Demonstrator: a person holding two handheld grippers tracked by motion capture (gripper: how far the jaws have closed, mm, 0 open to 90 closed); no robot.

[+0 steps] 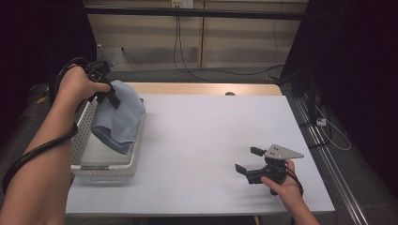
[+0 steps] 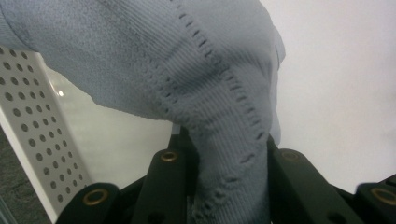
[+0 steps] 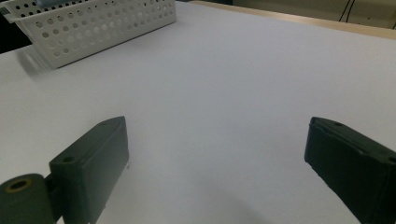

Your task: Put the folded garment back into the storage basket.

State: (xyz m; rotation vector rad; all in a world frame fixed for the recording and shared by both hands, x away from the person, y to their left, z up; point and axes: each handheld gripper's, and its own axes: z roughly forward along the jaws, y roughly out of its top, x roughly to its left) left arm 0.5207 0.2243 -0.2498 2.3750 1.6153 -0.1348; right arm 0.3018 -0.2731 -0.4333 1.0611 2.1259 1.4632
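Currently: cloth going into basket, far left of table.
Left gripper (image 1: 107,93) jaws pinch a bunched fold of the blue knit cloth (image 1: 119,117), which hangs over the white perforated basket (image 1: 105,168), likely so it drops inside. Right gripper (image 1: 253,161) rests near right on the white table (image 1: 202,140), jaws spread, holding nothing, apparently idle. No readable writing or labels.

Honestly can't spot any readable text, labels, brand marks or numbers anywhere here, not on anything in any of the three views.
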